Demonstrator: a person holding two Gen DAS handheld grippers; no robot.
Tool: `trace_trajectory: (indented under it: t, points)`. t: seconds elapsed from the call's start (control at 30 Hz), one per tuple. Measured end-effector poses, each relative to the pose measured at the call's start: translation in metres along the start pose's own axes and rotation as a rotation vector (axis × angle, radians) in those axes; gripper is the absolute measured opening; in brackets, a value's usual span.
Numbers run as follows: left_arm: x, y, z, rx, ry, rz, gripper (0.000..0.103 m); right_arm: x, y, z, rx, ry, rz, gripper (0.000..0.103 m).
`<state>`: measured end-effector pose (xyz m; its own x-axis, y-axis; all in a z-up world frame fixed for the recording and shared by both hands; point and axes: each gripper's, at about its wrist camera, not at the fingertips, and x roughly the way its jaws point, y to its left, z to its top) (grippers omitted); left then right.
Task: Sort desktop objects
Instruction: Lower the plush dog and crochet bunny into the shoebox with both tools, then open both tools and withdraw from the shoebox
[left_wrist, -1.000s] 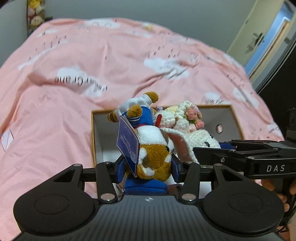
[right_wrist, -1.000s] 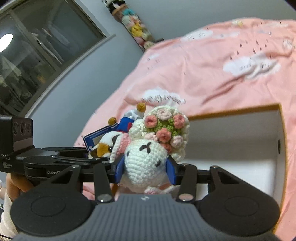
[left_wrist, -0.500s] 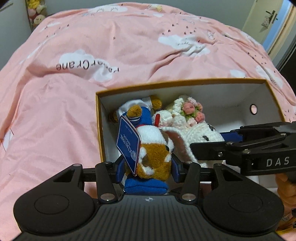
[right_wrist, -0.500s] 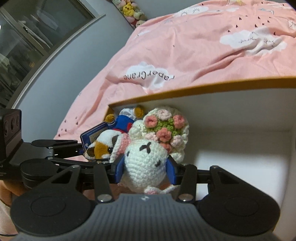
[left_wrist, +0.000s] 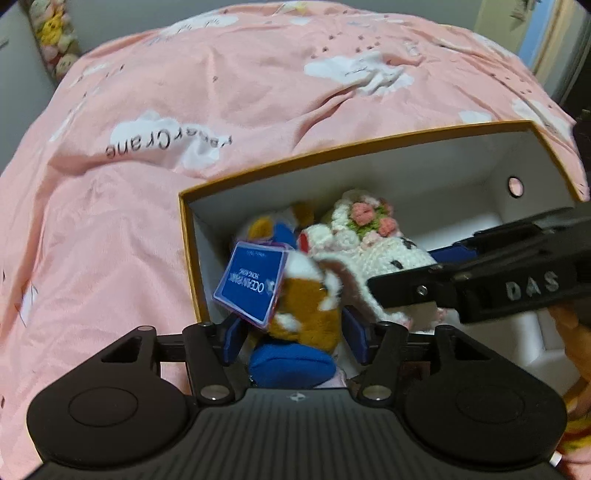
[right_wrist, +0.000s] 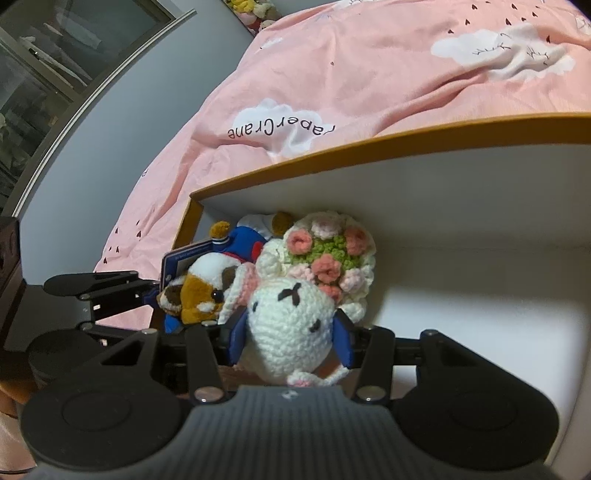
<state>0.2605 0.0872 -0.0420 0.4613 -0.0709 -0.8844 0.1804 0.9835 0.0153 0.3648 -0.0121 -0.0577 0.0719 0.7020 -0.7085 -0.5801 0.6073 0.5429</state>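
Ahead of and below both grippers sits the open white cardboard box with an orange rim (left_wrist: 354, 147), on a pink cloud-print quilt (left_wrist: 184, 92). The left gripper (left_wrist: 291, 332) is opening its jaws around the brown-and-white plush dog in blue clothes (left_wrist: 306, 306), which looks light and squashy and is best held at its middle. Just right of it, the right gripper (right_wrist: 291, 339) pinches the soft white crocheted doll with a flower crown (right_wrist: 288, 325) by its head, inside the box.
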Motion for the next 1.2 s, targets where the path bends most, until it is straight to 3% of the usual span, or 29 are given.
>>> trace_trajectory:
  t: [0.13,0.17,0.23,0.43,0.73,0.97,1.2]
  points:
    - [-0.009,0.004,0.0,-0.006,-0.005,-0.02,0.064,0.0,-0.008,0.003,0.055,0.006,0.013,0.051]
    - [-0.011,0.005,-0.001,-0.005,-0.007,-0.019,0.061,0.0,-0.012,0.003,0.077,0.009,0.022,0.051]
    - [-0.011,0.005,0.0,0.0,0.003,-0.018,0.043,0.0,-0.015,0.002,0.106,0.017,0.03,0.051]
    - [-0.001,-0.004,-0.002,0.052,0.024,0.016,0.042,0.0,-0.014,0.0,0.143,0.052,0.004,0.052]
    - [0.006,-0.003,-0.004,0.039,0.026,0.013,0.041,-0.001,-0.019,-0.009,0.148,0.108,-0.028,0.053]
    - [0.007,0.002,-0.005,0.046,0.026,0.003,0.04,0.02,0.002,-0.011,0.012,0.102,-0.049,0.052]
    - [-0.007,0.011,-0.013,-0.001,-0.042,-0.055,0.043,0.026,0.007,-0.012,-0.066,0.125,-0.08,0.057]
